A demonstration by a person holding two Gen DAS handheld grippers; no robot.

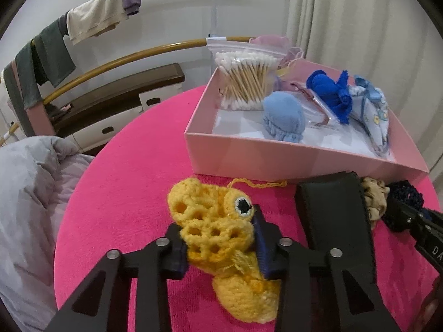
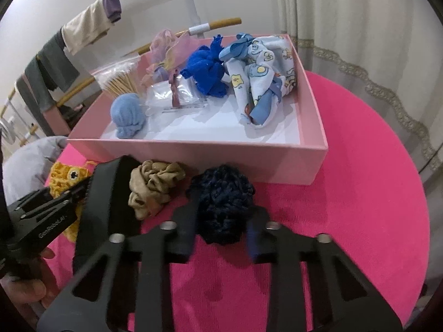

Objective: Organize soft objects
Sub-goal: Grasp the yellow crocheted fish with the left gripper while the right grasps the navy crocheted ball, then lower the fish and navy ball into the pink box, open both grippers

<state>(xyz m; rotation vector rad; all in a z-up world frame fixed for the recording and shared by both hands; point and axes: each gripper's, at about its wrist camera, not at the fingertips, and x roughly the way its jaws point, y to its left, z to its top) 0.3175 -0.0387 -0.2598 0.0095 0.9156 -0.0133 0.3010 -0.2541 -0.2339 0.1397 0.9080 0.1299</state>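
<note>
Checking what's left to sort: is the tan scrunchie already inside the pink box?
No, the tan scrunchie lies on the pink cloth outside the box's front wall.

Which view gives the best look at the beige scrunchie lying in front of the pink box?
The right wrist view: the beige scrunchie lies whole and unobstructed between the black strap and the navy crocheted ball. In the left wrist view only its edge peeks out behind the strap.

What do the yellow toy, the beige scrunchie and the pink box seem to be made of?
Yellow toy: crocheted yarn, matte and fuzzy, with open looped holes and a loose strand.
Beige scrunchie: gathered fabric with a soft sheen, perhaps velvet or satin.
Pink box: probably stiff cardboard, smooth matte, with straight thin walls.
</note>
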